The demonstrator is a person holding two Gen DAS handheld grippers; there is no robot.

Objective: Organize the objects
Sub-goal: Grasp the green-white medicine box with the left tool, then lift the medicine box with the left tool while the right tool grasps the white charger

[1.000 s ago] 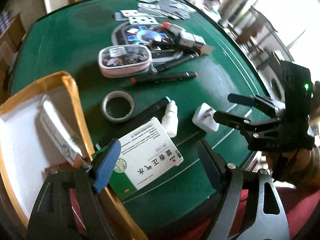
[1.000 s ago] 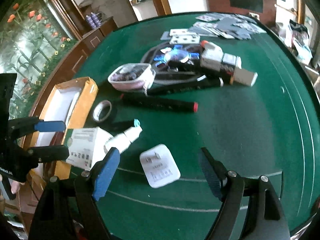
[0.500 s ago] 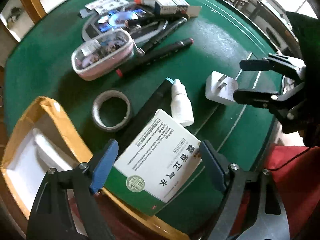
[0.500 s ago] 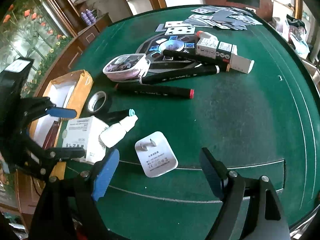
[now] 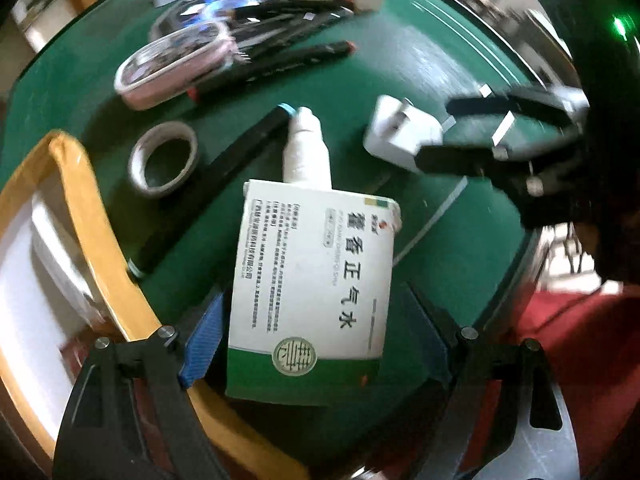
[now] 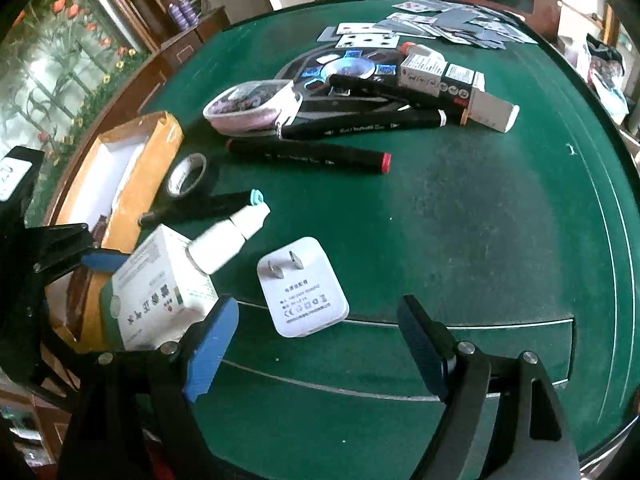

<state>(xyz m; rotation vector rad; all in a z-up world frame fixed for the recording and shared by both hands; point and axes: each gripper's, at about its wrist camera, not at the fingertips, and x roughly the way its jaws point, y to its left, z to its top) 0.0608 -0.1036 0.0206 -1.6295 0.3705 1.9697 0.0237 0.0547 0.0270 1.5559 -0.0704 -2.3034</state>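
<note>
since a second ago the left gripper (image 5: 316,344) has dropped closer over the white-and-green medicine box (image 5: 312,280), its jaws having just opened wider so the box sits between them ungripped. that box lies on the green table (image 6: 460,220), against the small white bottle (image 5: 306,148) and beside the open cardboard box (image 5: 92,216). right gripper (image 6: 320,340) hangs wide and empty near the white charger plug (image 6: 302,288).

Crowded left, open right

In the right wrist view the tabletop (image 6: 460,208) lies bare across the centre and right; markers (image 6: 308,156), pouch (image 6: 252,108) and cards (image 6: 440,26) crowd the upper middle, tape (image 6: 186,176), bottle (image 6: 228,238) and charger (image 6: 302,288) the lower left.
</note>
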